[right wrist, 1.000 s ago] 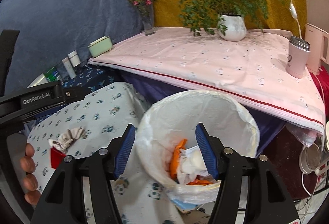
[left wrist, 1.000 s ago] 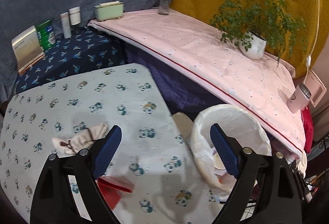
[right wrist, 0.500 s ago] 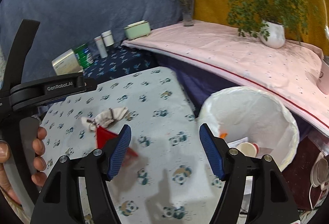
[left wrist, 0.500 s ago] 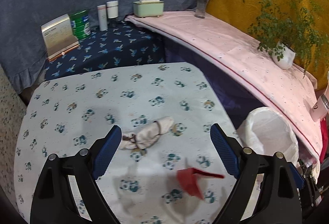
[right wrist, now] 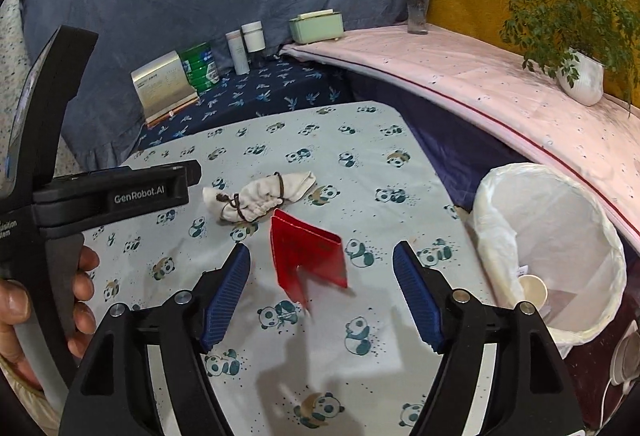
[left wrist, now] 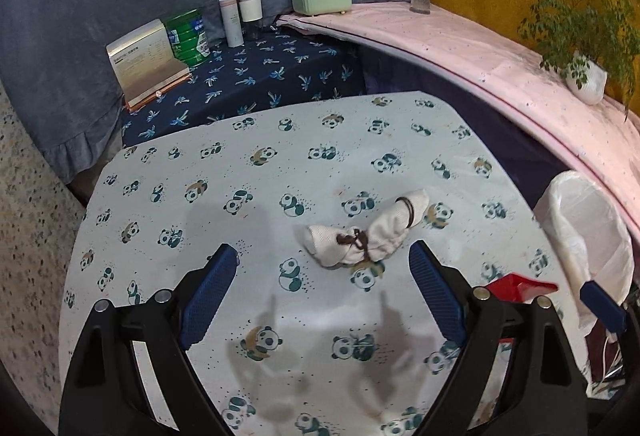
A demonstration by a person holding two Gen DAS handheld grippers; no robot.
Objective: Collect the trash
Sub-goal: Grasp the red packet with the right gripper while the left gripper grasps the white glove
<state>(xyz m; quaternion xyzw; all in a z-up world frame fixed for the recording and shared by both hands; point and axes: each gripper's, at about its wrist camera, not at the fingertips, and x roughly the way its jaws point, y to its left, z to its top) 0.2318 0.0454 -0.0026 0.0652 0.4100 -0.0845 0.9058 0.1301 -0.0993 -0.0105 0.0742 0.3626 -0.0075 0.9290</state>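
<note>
Left gripper (left wrist: 324, 290): your ribbed blue pads stand wide apart over the table, holding nothing.
Right gripper (right wrist: 322, 290): your jaws are opening, empty; the red paper lies just ahead, between the pad lines but untouched.
Red paper (right wrist: 306, 256): thin, glossy, folded into a sharp-cornered tent shape.
Cloth pouch (left wrist: 366, 236): soft cream woven fabric, crumpled, tied with dark cord; just ahead of your left gripper, toward its right pad.
Tablecloth (left wrist: 224, 191): smooth pale fabric printed with pandas.
Bin (right wrist: 496, 215): round, lined with a crinkled white plastic bag, to the right of your right gripper; inside, a paper cup (right wrist: 532, 288) and pale paper scraps.
</note>
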